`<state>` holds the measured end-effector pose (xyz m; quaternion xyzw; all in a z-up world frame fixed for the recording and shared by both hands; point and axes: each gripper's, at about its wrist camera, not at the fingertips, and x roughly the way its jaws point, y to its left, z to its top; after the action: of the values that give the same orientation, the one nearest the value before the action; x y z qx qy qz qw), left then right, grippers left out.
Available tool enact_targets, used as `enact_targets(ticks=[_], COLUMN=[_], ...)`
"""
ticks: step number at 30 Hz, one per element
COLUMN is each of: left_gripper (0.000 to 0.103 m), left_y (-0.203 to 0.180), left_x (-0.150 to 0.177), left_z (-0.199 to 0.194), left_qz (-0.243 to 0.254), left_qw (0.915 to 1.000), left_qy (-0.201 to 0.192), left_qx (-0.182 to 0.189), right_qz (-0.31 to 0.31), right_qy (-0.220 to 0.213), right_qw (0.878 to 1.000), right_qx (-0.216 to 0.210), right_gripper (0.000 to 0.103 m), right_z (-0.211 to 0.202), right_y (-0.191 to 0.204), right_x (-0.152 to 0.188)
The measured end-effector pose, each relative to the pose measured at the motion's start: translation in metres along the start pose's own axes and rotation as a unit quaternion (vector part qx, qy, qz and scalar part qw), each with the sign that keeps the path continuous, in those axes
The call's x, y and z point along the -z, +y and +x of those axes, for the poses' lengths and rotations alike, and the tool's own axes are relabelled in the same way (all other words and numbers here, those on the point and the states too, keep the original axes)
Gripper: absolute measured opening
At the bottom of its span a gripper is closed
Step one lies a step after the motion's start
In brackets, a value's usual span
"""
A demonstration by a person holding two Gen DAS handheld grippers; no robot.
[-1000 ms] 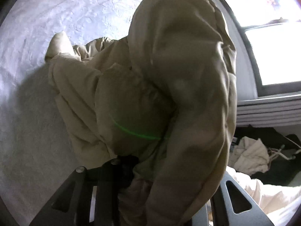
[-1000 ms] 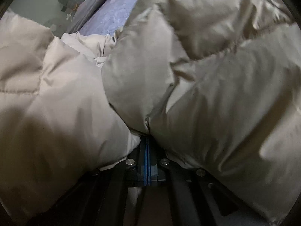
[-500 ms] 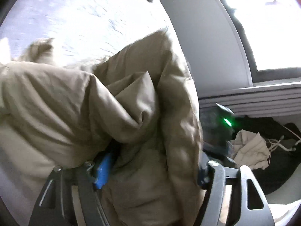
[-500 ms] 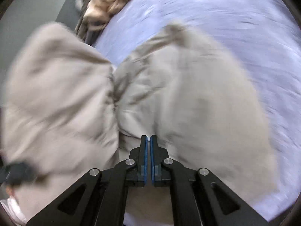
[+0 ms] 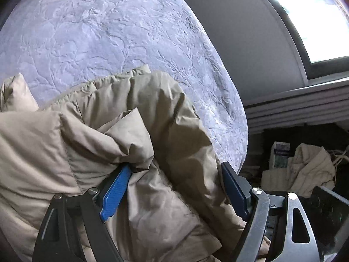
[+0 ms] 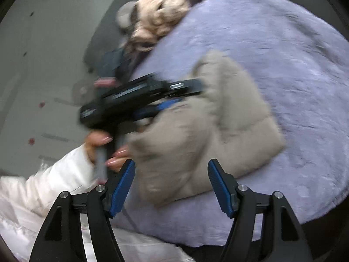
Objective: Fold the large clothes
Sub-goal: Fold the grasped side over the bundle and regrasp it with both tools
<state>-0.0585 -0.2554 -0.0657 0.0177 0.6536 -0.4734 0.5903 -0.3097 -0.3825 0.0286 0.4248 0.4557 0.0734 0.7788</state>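
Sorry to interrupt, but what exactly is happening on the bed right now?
A person with a handheld gripper in each hand is folding a beige puffer jacket on a lavender bedspread. The jacket lies bunched into a compact bundle. The left gripper is at the jacket, its jaws opening with padded fabric still bulging between them. The right gripper is clear of the jacket, its jaws opening with nothing between them. A heap of other clothing sits at the bed's far edge.

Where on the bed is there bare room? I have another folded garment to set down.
The lilac bedspread is bare beyond the beige puffer jacket, up to the knitted pile at its far edge, and between jacket and window-side edge. The near edge is crowded by the jacket and the left tool.
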Motion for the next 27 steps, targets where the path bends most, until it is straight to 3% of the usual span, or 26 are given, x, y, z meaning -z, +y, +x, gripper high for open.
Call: enact_targets(ticks=[3, 5, 6, 7, 8, 11, 14, 17, 20, 27], left_gripper=[0.082, 0.082, 0.082, 0.082, 0.082, 0.082, 0.082, 0.082, 0.082, 0.082], left_y=[0.002, -0.001, -0.002, -0.002, 0.002, 0.036, 0.075, 0.094, 0.079, 0.044], left_x=[-0.012, -0.017, -0.017, -0.014, -0.010, 0.003, 0.008, 0.005, -0.005, -0.031], left_z=[-0.026, -0.049, -0.061, -0.075, -0.088, -0.112, -0.103, -0.082, -0.054, -0.004], left_qz=[0.012, 0.028, 0.034, 0.039, 0.040, 0.013, -0.026, -0.043, -0.017, 0.011], left_qw=[0.9989, 0.9948, 0.9920, 0.9878, 0.9826, 0.9695, 0.9644, 0.9647, 0.9629, 0.9666], left_qy=[-0.044, -0.095, -0.116, -0.140, -0.164, -0.199, -0.182, -0.172, -0.168, -0.155], left_qx=[-0.010, -0.024, -0.036, -0.055, -0.078, -0.143, -0.189, -0.195, -0.211, -0.204], right_qz=[-0.011, -0.013, -0.014, -0.015, -0.019, -0.030, -0.020, -0.010, 0.005, 0.039], right_qy=[0.018, 0.023, 0.021, 0.017, 0.016, -0.001, -0.007, -0.006, -0.005, -0.005], right_qw=[1.000, 0.998, 0.997, 0.995, 0.993, 0.983, 0.980, 0.976, 0.973, 0.969], right_qx=[0.001, 0.050, 0.077, 0.096, 0.117, 0.180, 0.200, 0.218, 0.231, 0.245], right_gripper=[0.073, 0.072, 0.068, 0.057, 0.029, 0.017, 0.016, 0.016, 0.016, 0.016], right_z=[0.025, 0.043, 0.048, 0.054, 0.056, 0.050, 0.040, 0.038, 0.039, 0.031], right_y=[0.014, 0.016, 0.016, 0.018, 0.018, 0.012, 0.006, -0.009, -0.025, -0.075], right_x=[0.001, -0.006, -0.010, -0.016, -0.019, -0.021, -0.015, -0.008, -0.006, -0.001])
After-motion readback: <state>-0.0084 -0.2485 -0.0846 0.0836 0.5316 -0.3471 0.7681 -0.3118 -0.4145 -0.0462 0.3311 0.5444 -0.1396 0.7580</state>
